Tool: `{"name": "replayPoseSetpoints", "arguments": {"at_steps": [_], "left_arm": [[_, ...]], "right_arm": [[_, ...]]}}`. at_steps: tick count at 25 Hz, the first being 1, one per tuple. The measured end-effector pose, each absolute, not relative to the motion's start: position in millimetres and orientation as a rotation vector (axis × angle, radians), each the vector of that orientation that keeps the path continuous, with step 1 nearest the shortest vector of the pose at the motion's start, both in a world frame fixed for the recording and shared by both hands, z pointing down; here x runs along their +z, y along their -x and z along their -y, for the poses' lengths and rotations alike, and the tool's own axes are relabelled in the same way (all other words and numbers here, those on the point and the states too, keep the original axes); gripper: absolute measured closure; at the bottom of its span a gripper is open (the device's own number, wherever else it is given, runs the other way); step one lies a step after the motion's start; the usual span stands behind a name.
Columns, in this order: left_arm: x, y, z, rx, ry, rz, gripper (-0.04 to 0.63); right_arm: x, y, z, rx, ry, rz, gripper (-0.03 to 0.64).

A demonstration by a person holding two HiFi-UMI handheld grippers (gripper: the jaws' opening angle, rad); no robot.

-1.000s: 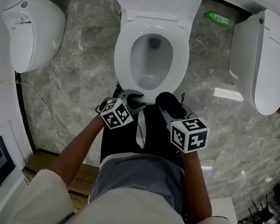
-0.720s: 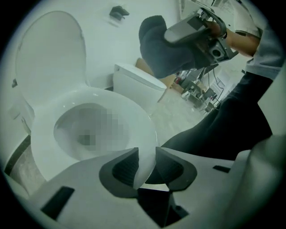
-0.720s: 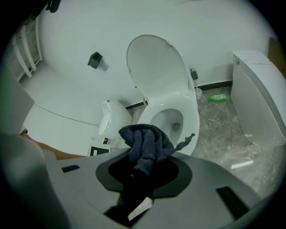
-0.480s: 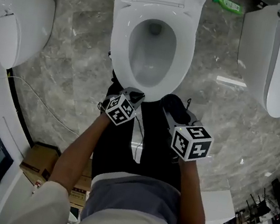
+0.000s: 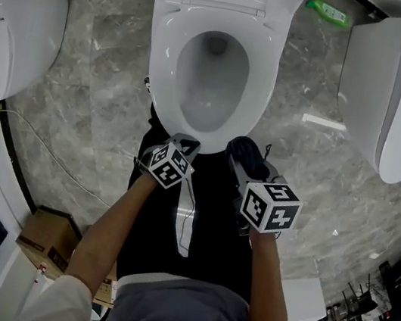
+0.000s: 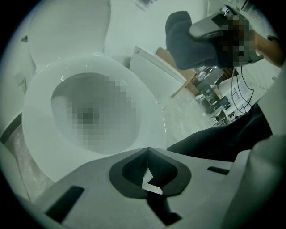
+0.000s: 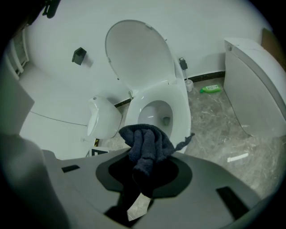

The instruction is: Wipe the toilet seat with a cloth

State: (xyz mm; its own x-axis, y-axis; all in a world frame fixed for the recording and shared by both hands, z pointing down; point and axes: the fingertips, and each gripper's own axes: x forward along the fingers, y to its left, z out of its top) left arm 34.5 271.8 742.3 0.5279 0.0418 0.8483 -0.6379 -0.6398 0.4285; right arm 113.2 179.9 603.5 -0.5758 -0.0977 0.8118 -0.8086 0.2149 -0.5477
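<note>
— Toilet seat (image 5: 158, 72): where is it lying?
— Down on the bowl (image 5: 207, 99), with the lid (image 7: 138, 53) standing up, just ahead of both grippers.
— And the cloth (image 7: 149, 143)?
— Dark blue, bunching in the right gripper (image 7: 142, 185), whose fingers are clenching it near the seat's front edge.
— The left gripper (image 6: 147, 174)?
— Its fingers have just been closing and are meeting, with nothing between them.

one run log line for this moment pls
left hand-held gripper: jaws just closed, empty | right hand-held gripper: shut on cloth | toilet seat: down, cloth not on it
</note>
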Motion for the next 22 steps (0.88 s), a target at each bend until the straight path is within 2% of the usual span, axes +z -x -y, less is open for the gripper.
{"name": "replayPoseSetpoints", "arguments": {"at_steps": [9, 15, 22], "left_arm": [[729.0, -12.3, -257.2, 0.916, -1.815, 0.66, 0.586], [675.6, 25.3, -232.1, 0.694, -1.697, 0.961, 0.586], [599.7, 64.4, -208.9, 0.482, -1.601, 1.202, 0.585]], "right_arm": [[652.2, -119.5, -128.8, 1.426, -0.947, 1.783, 0.518], [680.5, -116.2, -84.0, 1.499, -1.055, 1.737, 0.518], [703.0, -88.2, -36.5, 1.401, -1.058, 1.739, 0.518]]}}
